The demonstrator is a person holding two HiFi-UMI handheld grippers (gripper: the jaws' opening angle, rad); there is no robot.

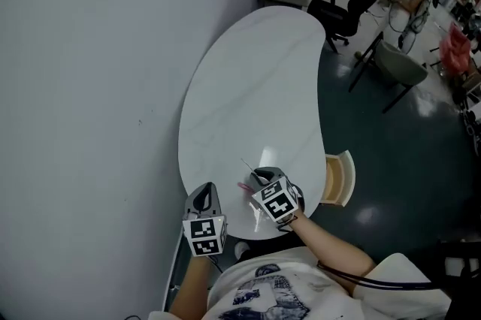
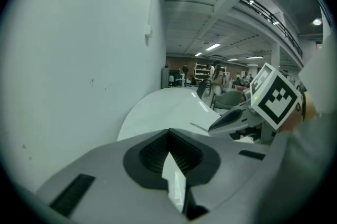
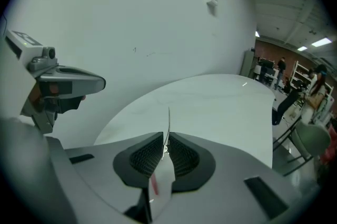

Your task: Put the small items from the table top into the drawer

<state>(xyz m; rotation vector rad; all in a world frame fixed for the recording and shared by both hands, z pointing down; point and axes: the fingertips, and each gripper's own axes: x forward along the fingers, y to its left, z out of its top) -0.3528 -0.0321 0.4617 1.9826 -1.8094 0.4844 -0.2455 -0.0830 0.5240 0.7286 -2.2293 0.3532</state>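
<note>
**Right gripper grasps slim tool over near end of table**

The right gripper [image 3: 166,136] is clenched on a thin pink-handled tool with a fine metal tip [image 3: 168,119], and the tip sticks out past the jaws. It is held over the near end of the white kidney-shaped table top [image 1: 248,86]. The left gripper [image 2: 169,136], just to its left, has its jaws together with nothing between them. The open pale wooden drawer [image 1: 347,177] juts from the table's right edge.
</note>
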